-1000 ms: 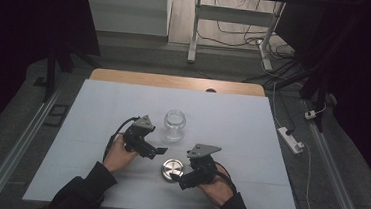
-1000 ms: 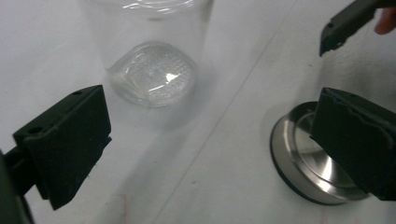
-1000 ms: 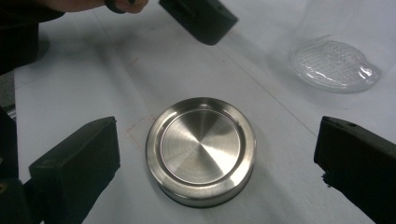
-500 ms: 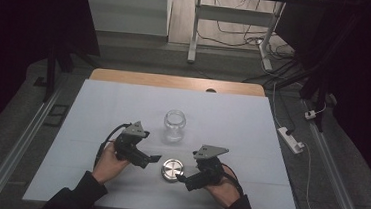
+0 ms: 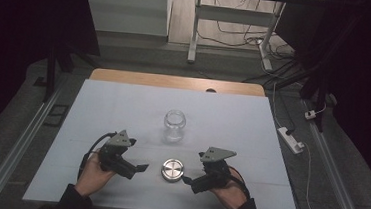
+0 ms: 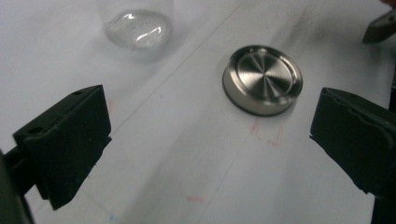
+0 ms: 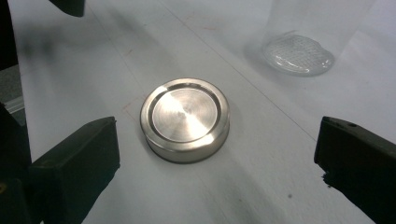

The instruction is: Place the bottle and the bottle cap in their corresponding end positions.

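Between both hand-held grippers (jaws wide) lies the metal lid point(image 5: 173, 169), untouched.

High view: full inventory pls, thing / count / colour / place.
metal lid: 1, silver, flat on the table near its front edge, between the grippers
glass jar: 1, clear, upright mid-table, behind the lid, open
table: 1, white top with a wooden far edge
power strip: 1, white, on the floor right of the table
left gripper: 1, black, left of the lid, jaws open
right gripper: 1, black, right of the lid, jaws open
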`<act>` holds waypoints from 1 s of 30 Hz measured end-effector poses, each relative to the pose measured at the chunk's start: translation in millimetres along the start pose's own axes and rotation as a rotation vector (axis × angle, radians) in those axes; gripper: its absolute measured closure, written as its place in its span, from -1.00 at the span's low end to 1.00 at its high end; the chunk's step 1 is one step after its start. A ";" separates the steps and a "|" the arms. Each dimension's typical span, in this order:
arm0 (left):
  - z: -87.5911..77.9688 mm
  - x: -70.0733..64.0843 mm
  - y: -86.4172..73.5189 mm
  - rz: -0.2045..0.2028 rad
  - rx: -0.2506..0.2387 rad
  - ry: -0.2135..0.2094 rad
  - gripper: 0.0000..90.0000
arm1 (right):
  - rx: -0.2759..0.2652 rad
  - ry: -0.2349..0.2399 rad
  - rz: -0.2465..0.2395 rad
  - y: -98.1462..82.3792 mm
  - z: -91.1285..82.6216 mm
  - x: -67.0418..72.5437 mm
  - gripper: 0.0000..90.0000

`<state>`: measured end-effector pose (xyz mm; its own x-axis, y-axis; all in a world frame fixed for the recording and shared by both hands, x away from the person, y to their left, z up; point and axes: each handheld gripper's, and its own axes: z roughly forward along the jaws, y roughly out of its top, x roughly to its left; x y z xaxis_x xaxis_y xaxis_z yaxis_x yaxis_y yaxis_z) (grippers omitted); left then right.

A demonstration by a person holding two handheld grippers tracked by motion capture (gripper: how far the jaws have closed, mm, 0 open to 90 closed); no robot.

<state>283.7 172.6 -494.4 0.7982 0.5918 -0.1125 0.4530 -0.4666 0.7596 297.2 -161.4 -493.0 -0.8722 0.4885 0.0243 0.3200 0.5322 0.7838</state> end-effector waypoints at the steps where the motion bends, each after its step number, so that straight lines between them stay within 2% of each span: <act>1: -2.2 -0.3 -2.7 -0.003 0.002 0.002 -1.00 | 0.001 -0.008 -0.003 -0.5 -1.2 -0.1 -1.00; 7: -17.1 -3.0 -17.4 -0.020 -0.004 0.026 -1.00 | -0.001 -0.034 0.001 -4.8 -9.4 -0.6 -1.00; 14: -35.5 -4.4 -33.8 -0.060 -0.031 0.048 -1.00 | 0.005 -0.067 0.020 -12.8 -19.8 -3.8 -1.00; 23: -58.4 -1.9 -55.4 -0.122 -0.063 0.091 -1.00 | -0.002 -0.120 0.073 -26.8 -38.4 -11.6 -1.00; 30: -72.6 -1.2 -71.5 -0.161 -0.060 0.132 -1.00 | -0.012 -0.161 0.107 -37.6 -52.9 -16.8 -1.00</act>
<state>221.5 253.0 -502.1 0.6570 0.7380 -0.1537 0.5425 -0.3214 0.7761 280.2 -226.2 -490.1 -0.7630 0.6463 0.0089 0.4021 0.4638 0.7894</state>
